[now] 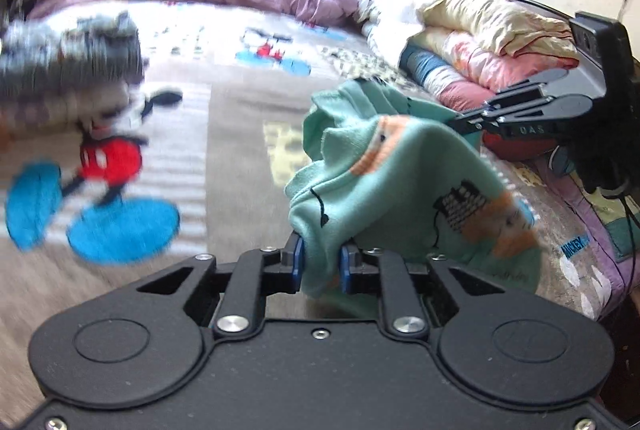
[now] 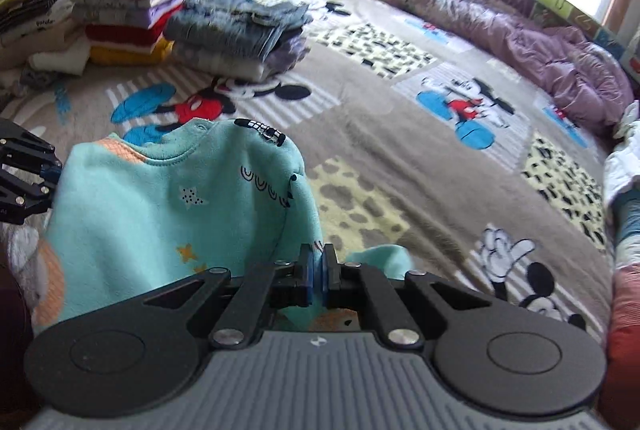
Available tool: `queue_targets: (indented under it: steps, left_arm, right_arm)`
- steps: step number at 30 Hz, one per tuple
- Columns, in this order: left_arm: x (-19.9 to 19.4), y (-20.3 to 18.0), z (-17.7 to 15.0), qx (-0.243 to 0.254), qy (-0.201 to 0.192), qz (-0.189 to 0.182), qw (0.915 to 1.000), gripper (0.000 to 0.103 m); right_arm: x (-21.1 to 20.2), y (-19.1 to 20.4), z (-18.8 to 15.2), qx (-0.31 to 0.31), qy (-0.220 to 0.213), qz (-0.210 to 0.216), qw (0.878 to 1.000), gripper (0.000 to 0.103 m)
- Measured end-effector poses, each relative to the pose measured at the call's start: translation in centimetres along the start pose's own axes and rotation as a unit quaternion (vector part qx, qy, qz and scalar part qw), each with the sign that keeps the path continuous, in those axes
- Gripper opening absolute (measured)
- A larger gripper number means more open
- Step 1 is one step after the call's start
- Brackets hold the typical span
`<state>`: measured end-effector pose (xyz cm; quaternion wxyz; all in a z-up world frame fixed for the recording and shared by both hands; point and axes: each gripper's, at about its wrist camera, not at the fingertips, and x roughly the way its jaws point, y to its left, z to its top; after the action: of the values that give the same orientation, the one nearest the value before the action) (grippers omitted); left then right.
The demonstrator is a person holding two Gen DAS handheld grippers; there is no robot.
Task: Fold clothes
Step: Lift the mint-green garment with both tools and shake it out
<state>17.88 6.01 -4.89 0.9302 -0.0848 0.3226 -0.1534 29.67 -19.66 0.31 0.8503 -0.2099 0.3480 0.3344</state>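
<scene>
Garment handling: the teal sweatshirt [image 2: 168, 206] hung above the bed [image 2: 400, 158], stretched between both tools. The left gripper [image 1: 322, 264] pinched a bunched edge; the right gripper [image 2: 319, 276] had its fingers nearly together on thin fabric. Cloth appeared soft, light and limp, likely to sag. Recommended hold: shoulder seams beside the collar.
</scene>
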Motion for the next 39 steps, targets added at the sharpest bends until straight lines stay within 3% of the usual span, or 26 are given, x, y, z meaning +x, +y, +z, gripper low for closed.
queue_targets:
  steps: [8,20,27,33,39]
  left_arm:
    - [-2.6,-2.5,5.8,0.083,-0.04,0.018,0.9956,0.014]
    - [-3.2,-4.8,13.3,0.183,-0.072,0.044,0.9795,0.014]
    - [-1.9,-4.4,17.3,0.227,-0.082,0.081,0.9671,0.013]
    - [0.5,-3.6,21.0,0.265,-0.09,0.129,0.9514,0.013]
    - [2.8,-3.5,24.9,0.279,-0.108,0.161,0.9406,0.013]
  right_arm:
    - [-5.7,-0.7,0.8,0.01,-0.045,-0.047,0.998,0.006]
    - [-10.6,-4.0,2.0,0.031,-0.096,-0.1,0.99,0.006]
    - [-11.4,-6.9,3.4,0.044,-0.123,-0.138,0.982,0.005]
    - [-10.5,-10.2,5.5,0.066,-0.149,-0.159,0.974,0.005]
    - [-9.1,-13.1,7.8,0.091,-0.174,-0.181,0.964,0.005]
